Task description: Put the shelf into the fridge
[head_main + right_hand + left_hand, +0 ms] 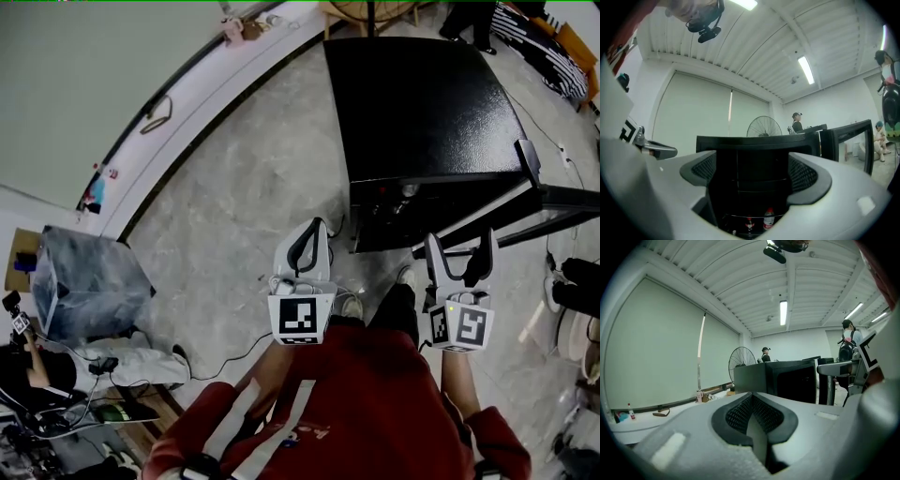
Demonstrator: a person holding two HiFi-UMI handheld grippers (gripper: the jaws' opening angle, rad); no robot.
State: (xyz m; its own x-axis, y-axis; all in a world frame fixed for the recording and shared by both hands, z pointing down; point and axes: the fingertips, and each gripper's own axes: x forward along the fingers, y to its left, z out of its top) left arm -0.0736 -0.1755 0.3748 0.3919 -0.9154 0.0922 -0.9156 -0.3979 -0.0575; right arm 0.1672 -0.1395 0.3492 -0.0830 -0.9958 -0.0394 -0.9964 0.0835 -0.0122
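1. The left tongs (pixel 752 405) are pressed together and hold nothing.
2. The right tongs (pixel 753 171) are spread and empty, facing the open black fridge (pixel 422 103) just beyond.
3. A wire shelf (pixel 751 178) sits inside the fridge above two bottles (pixel 768 219), apart from both tongs.

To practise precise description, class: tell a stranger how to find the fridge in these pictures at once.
In the head view, start from the pale grey stone-look floor and look up right: the glossy black box-shaped fridge stands there, its door swung open. Unlike the grey wrapped box at left, it is black and holds bottles at its bottom.
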